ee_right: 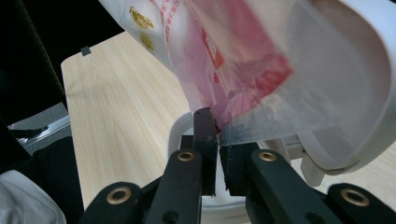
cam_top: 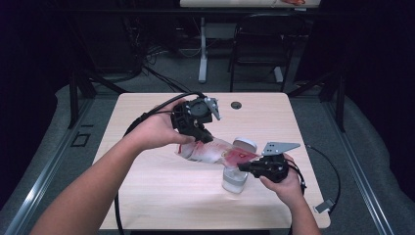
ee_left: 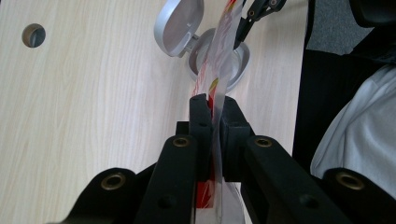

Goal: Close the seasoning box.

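Observation:
A clear plastic bag (cam_top: pixel 210 152) with red print is stretched between my two grippers above the wooden table (cam_top: pixel 147 191). My left gripper (cam_top: pixel 203 139) is shut on the bag's upper left end. The bag (ee_left: pixel 223 42) slopes down over an open clear jar (cam_top: pixel 235 180), whose grey hinged lid (cam_top: pixel 244 144) stands flipped back. My right gripper (cam_top: pixel 243 168) is shut on the bag's lower end, right above the jar's mouth. In the left gripper view the jaws of the left gripper (ee_left: pixel 212 105) pinch the film, with the jar (ee_left: pixel 238 70) and lid (ee_left: pixel 180 25) beyond. The right gripper (ee_right: pixel 217 126) clamps a corner of the bag (ee_right: pixel 224 51) next to the lid (ee_right: pixel 369 93).
A round cable hole (cam_top: pixel 236 105) sits near the table's far edge. A black chair (cam_top: pixel 264 44) and another table's leg (cam_top: pixel 202 49) stand beyond it. Cables trail off the left (cam_top: pixel 147 116) and right (cam_top: pixel 333 171) sides. A person's white sleeve (ee_left: pixel 359 135) is at the near edge.

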Demonstrator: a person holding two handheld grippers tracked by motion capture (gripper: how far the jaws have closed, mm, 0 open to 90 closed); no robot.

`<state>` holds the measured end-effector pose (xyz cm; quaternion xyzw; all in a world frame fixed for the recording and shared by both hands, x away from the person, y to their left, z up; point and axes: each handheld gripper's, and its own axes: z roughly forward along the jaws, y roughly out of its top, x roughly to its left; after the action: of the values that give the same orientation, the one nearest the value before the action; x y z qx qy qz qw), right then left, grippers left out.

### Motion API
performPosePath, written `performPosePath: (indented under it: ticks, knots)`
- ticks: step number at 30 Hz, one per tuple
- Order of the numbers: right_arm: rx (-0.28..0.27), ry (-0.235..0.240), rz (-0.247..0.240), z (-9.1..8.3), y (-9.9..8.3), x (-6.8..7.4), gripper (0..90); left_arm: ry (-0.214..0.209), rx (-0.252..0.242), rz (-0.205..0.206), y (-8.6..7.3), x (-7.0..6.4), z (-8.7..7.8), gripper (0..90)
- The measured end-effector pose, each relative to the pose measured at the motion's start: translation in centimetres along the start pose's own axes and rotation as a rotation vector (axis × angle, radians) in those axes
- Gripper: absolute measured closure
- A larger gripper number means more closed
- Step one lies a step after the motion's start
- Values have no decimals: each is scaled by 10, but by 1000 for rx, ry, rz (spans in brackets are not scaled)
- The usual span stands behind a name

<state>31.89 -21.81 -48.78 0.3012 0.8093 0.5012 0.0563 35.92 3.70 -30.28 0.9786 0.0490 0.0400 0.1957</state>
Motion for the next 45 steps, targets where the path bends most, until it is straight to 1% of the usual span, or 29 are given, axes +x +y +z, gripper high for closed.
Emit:
performPosePath:
  ticks: [4,21,30,45]
  knots:
    - [7,0,-7,0,0,-1,858,-1,3,2,1,0,0,861]
    - [17,0,-7,1,-1,-1,853,1,13,13,5,0,0,862]
    - [16,0,-5,1,-1,-1,852,-1,10,10,6,-1,0,862]
    - [18,2,-3,1,-2,-2,852,-6,4,17,8,-1,0,862]
